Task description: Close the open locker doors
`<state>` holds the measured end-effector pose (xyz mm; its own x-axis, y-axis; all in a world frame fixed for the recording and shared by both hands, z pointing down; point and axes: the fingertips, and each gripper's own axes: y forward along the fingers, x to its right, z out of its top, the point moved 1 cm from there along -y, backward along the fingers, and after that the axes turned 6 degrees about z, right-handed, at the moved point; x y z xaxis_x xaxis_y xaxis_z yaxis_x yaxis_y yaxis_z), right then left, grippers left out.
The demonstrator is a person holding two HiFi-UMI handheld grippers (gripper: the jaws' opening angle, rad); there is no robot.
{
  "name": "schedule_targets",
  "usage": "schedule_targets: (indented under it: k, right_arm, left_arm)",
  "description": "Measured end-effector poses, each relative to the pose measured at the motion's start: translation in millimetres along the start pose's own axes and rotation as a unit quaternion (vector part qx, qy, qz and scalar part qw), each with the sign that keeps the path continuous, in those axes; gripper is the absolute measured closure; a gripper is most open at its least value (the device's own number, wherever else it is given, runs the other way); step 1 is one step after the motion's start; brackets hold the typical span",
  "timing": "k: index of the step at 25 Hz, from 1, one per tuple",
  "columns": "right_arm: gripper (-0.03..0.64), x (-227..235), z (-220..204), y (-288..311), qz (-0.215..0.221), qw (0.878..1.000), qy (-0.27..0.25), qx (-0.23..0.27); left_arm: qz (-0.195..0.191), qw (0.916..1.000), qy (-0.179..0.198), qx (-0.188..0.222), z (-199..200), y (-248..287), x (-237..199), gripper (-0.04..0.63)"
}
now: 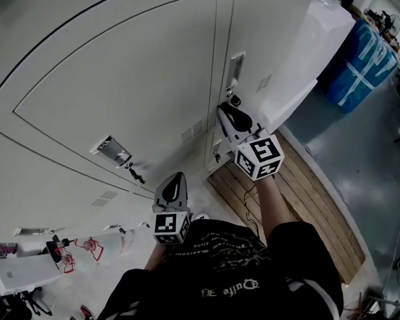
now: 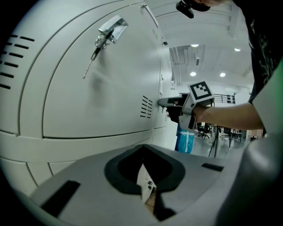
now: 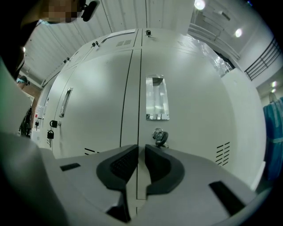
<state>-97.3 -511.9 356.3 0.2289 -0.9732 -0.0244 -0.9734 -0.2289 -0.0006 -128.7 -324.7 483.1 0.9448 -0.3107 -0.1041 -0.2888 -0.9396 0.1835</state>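
Grippers, two: right gripper (image 3: pixel 140 149) level, jaws a slit apart and empty, nose near the single key (image 3: pixel 160 136) on the shut far-right locker door (image 3: pixel 194 110); left gripper (image 1: pixel 177 177) lower left, jaws together, holding nothing.

Two grey two-jaw grippers are present, the left gripper (image 1: pixel 175 179) and the right gripper (image 1: pixel 224 110), each bearing one black-and-white marker cube (image 1: pixel 170 227). The right gripper view shows one shiny recessed metal handle plate (image 3: pixel 157 98), one dark key (image 3: pixel 160 137) and two small black padlocks (image 3: pixel 52 124).
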Motion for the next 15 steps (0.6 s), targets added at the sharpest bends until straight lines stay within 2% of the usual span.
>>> schedule_targets:
  k: [5, 15]
  right_arm:
    - [0.563, -4.8, 0.4, -3.7, 0.005, 1.0, 0.016, 0.003]
    - [0.551, -19.7, -8.6, -49.1, -0.024, 0.999, 0.024, 0.011]
  left_arm:
    - [-0.005, 1.0, 0.0, 0.0, 0.1, -2.3, 2.2, 0.588]
    - [-0.027, 0.9996, 0.003, 0.004, 2.2, -9.7, 20.5, 0.588]
